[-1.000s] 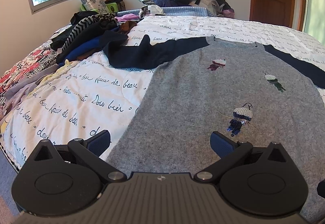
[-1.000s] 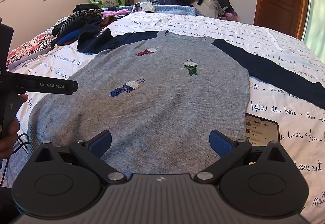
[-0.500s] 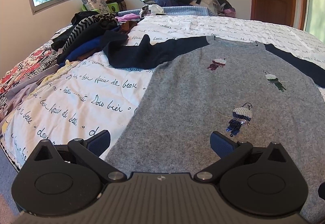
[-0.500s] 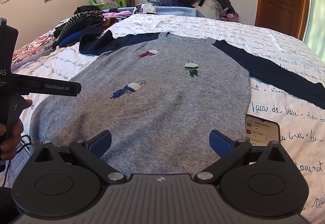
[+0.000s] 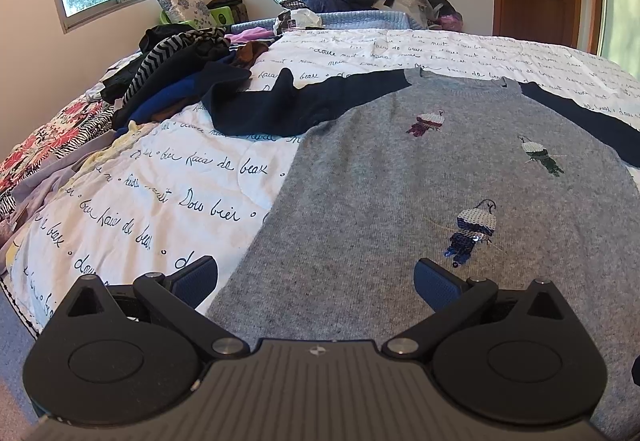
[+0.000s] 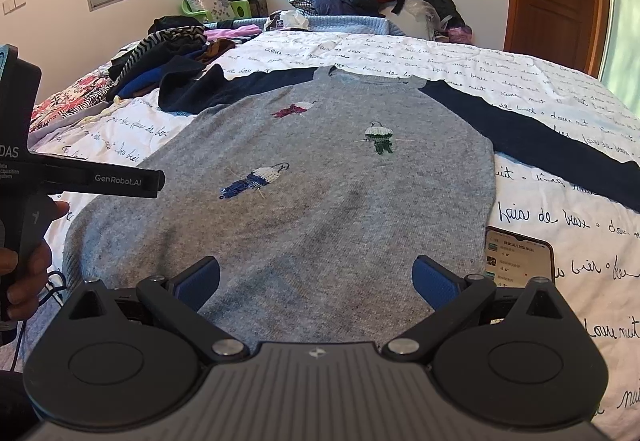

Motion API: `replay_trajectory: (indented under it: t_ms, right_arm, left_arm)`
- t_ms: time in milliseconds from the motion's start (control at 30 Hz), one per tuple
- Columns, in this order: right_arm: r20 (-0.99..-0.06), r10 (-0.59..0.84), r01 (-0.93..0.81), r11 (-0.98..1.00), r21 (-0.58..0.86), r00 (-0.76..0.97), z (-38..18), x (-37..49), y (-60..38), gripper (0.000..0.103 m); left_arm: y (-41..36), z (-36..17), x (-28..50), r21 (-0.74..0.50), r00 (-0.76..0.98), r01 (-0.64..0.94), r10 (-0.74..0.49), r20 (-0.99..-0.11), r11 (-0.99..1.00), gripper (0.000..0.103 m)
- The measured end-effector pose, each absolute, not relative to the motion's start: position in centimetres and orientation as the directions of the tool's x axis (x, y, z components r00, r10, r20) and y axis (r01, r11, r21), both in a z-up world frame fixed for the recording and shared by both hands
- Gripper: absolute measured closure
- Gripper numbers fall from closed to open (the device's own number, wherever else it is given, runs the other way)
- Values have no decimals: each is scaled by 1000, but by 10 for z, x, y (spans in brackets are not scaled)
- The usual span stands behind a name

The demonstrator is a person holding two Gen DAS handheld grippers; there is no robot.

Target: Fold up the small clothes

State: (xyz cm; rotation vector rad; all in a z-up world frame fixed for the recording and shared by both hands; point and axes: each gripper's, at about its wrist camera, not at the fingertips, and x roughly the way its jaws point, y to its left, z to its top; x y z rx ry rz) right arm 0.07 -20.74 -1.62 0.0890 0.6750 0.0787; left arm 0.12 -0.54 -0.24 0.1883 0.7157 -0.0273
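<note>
My left tongs (image 5: pixel 316 277) and right tongs (image 6: pixel 316 277) gape over the sweater (image 6: pixel 320 201); a phone (image 6: pixel 520 257) touches its hem, clothes (image 5: pixel 172 81) heaped beyond.

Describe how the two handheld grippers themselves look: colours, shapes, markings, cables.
Each gripper, left and right, has a ribbed grey body, two round black discs, black linkage arms with silver pivots, and blue textured pads. Seen side-on, the left one is black, lettered "GenRobot.AI" in white, with a dark cable below the bare hand.
</note>
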Motion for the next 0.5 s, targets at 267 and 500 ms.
replay_trajectory:
  t_ms: [267,500]
  right_arm:
    - [-617,97,-37,993,109,781,-16,1,-209,0]
    - [-610,99,-40,993,110,786,-16,1,-211,0]
  left_arm:
    - [-6,-2,1,163,755,89,40,-654,983,0]
    - [-7,-3,1,163,756,92,38,-653,982,0]
